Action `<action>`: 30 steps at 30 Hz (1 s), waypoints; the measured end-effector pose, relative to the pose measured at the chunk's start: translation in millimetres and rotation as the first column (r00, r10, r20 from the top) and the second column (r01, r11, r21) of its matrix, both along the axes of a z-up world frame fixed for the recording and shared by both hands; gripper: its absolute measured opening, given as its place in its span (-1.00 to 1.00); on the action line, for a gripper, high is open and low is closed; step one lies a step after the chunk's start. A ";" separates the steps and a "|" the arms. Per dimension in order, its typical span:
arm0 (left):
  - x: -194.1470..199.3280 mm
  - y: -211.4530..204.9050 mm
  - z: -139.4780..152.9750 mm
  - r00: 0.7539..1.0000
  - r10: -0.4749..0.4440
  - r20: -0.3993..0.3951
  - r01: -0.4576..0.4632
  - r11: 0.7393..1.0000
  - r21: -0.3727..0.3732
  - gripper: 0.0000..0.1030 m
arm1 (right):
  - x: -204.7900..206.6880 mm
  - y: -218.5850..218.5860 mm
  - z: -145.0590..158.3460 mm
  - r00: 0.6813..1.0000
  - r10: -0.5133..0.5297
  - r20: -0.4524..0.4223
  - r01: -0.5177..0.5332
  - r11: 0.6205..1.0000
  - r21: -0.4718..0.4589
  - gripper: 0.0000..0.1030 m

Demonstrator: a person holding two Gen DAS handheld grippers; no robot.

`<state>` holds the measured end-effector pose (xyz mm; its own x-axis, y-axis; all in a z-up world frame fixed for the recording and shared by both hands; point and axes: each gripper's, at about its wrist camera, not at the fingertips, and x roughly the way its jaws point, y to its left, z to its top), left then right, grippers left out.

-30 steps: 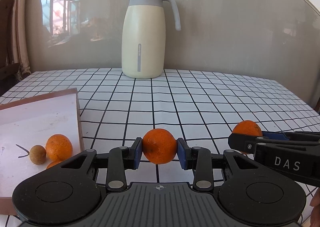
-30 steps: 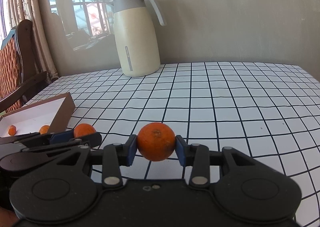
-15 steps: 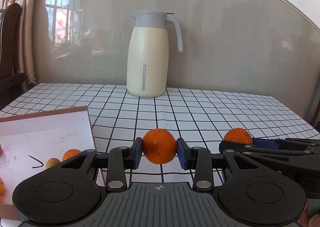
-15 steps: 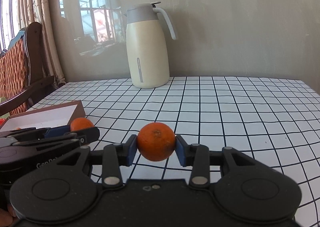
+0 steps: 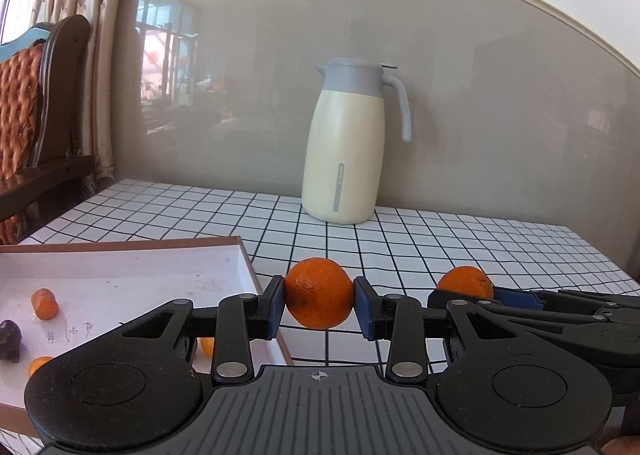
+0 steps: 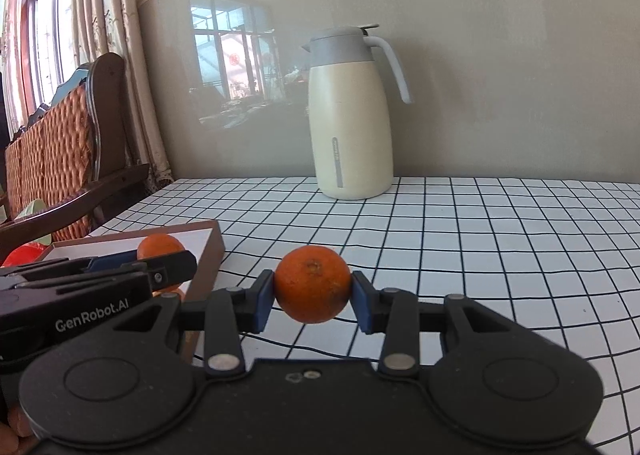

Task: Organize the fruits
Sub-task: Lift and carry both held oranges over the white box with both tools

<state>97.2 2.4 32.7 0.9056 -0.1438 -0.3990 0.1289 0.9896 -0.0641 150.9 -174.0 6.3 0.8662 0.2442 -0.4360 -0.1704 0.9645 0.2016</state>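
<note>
Left gripper: blue pads pressed on both sides of an orange, held clear of the table, lower centre of the left wrist view. Right gripper: likewise clamped on a second orange, lower centre of the right wrist view; this fruit also shows at right in the left view, above the checked cloth.

Tray, white with brown rim, lower left of the left view. Holds several small orange fruits, one dark fruit, some faint handwritten marks I cannot read.

Handling, as judged: oranges look light, round, firm under a slightly yielding dimpled peel. Roll freely if set on flat cloth. Pads sit across the widest part, near the equator, which looks the right place; a grip off-centre would likely squirt the fruit out. Squeeze moderate, peel bruises.

Writing: "GenRobot.AI" in white on the left gripper body, seen lower left in the right view. Jug, cream with grey lid, upper centre: grey strip with small print, unreadable
</note>
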 end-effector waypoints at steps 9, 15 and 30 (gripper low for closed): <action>-19.2 45.1 9.3 0.995 0.093 0.025 -0.093 0.996 -0.011 -0.28 | -0.4 34.9 7.6 0.994 0.103 0.040 -0.104 0.994 0.028 -0.37; -26.6 76.2 10.2 0.985 0.168 0.035 -0.167 0.986 -0.016 -0.28 | 1.1 62.7 8.8 0.985 0.163 0.062 -0.166 0.985 0.037 -0.37; -35.9 135.9 4.0 0.953 0.301 0.032 -0.300 0.954 -0.022 -0.28 | 1.0 112.7 8.4 0.961 0.250 0.118 -0.256 0.966 0.037 -0.37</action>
<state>61.3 138.3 36.6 0.9212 0.1309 -0.3665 -0.1721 0.9817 -0.0820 151.9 -61.3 14.8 0.8156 0.4813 -0.3211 -0.4318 0.8757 0.2159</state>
